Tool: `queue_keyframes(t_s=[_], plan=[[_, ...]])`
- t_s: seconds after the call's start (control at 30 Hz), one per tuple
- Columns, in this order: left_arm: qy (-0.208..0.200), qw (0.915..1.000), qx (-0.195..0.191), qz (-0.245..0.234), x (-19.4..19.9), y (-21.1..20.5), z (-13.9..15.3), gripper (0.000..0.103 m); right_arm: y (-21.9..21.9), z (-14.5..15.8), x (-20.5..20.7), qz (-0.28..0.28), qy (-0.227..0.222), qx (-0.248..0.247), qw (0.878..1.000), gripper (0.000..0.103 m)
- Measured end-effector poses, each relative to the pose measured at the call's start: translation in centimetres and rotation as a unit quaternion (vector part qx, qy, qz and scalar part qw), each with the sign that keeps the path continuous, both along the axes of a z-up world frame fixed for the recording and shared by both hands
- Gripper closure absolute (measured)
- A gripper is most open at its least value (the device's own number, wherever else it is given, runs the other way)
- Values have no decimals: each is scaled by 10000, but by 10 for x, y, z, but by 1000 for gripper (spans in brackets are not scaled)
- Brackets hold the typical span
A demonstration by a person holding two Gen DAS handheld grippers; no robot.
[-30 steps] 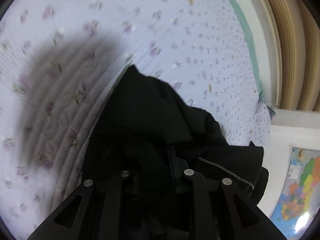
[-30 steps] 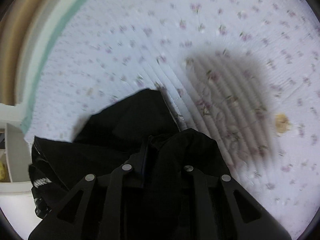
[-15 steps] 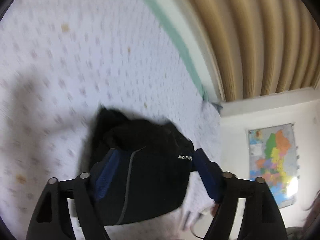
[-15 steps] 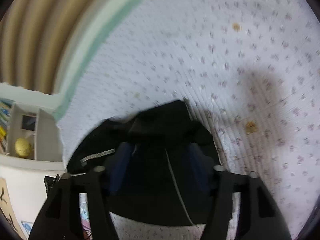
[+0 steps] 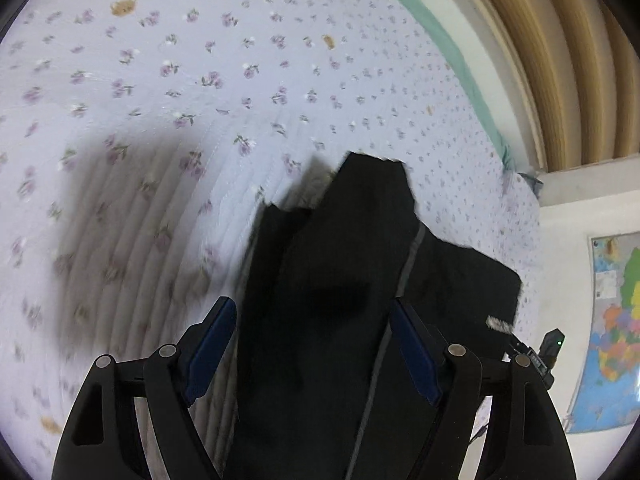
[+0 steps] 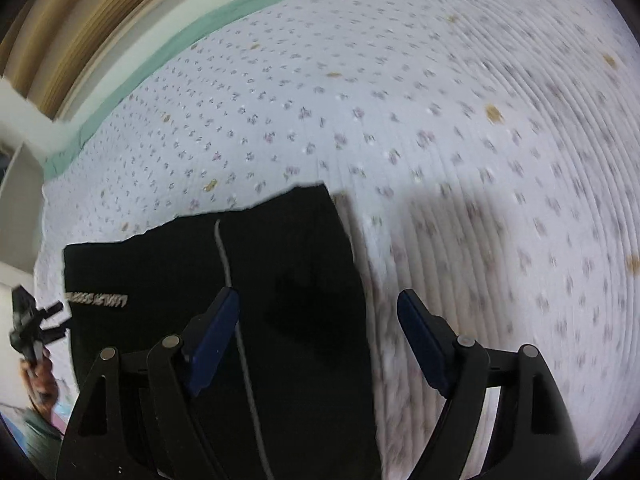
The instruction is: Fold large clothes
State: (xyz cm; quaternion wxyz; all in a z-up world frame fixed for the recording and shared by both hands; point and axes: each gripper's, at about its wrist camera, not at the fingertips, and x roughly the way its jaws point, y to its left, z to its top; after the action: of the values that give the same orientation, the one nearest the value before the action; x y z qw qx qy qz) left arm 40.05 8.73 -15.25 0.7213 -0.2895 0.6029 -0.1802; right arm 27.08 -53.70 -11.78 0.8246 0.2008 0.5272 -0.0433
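Observation:
A black garment (image 5: 344, 280) with a thin grey stripe lies spread on the floral bed sheet (image 5: 200, 80). My left gripper (image 5: 312, 344) hovers above it, open, its blue pads (image 5: 212, 344) wide apart and gripping nothing. In the right wrist view the same black garment (image 6: 280, 280) shows a pale printed logo (image 6: 96, 300) near its left edge. My right gripper (image 6: 318, 340) is above the garment's right edge. Its jaws are opening, with cloth below them but none pinched.
The bed sheet (image 6: 440, 120) stretches far beyond the garment on all sides. A green trim (image 5: 440, 40) marks the bed's far edge, with tan curtains (image 5: 560, 60) behind. A map (image 5: 612, 320) hangs on the wall. A person's hand (image 6: 40, 380) shows at the left.
Both grippers were shut on bunched black cloth. They have let go, opened wide and lifted, and the garment now lies flatter on the sheet.

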Motion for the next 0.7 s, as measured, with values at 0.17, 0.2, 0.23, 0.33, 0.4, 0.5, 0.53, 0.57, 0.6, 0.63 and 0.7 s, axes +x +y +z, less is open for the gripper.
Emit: queue_keyframes(t_s=[0.17,0.2,0.23,0.33,0.4,0.5,0.53,0.57,0.6,0.63,0.7], plan=[[453,9984,-306,-139,14,-13,-35,24,-6,-48,30,27,432,297,9986,20],[395,9986,-297,-178,11,-16,-35,29,-5,-54,33,68,476,346,9982,37],[187,9995,-131,-219,4,-18,-27,36,0,-56,31,161,423,412,9981,51],[-254,9983,425,-314,-22,-18,-1,75,21,-29,14,194,6,-302,9994,75],[-391,9984,368,-162,-36,-8,16,91,32,-6,-3,152,-195,-662,9975,81],[-621,9980,-8,106,-60,13,47,93,42,32,-27,76,-471,-909,9947,83],[-752,9969,-111,183,-69,19,62,93,46,48,-35,71,-571,-973,9936,83],[-864,9959,-158,217,-76,23,73,93,51,60,-40,88,-658,-1015,9926,84],[-991,9947,-150,235,-84,25,85,93,53,70,-42,107,-726,-1060,9917,84],[-1046,9941,-126,264,-90,28,92,93,60,78,-44,143,-798,-1167,9899,84],[-1005,9941,-66,398,-91,30,90,93,67,86,-41,169,-796,-1405,9867,84]])
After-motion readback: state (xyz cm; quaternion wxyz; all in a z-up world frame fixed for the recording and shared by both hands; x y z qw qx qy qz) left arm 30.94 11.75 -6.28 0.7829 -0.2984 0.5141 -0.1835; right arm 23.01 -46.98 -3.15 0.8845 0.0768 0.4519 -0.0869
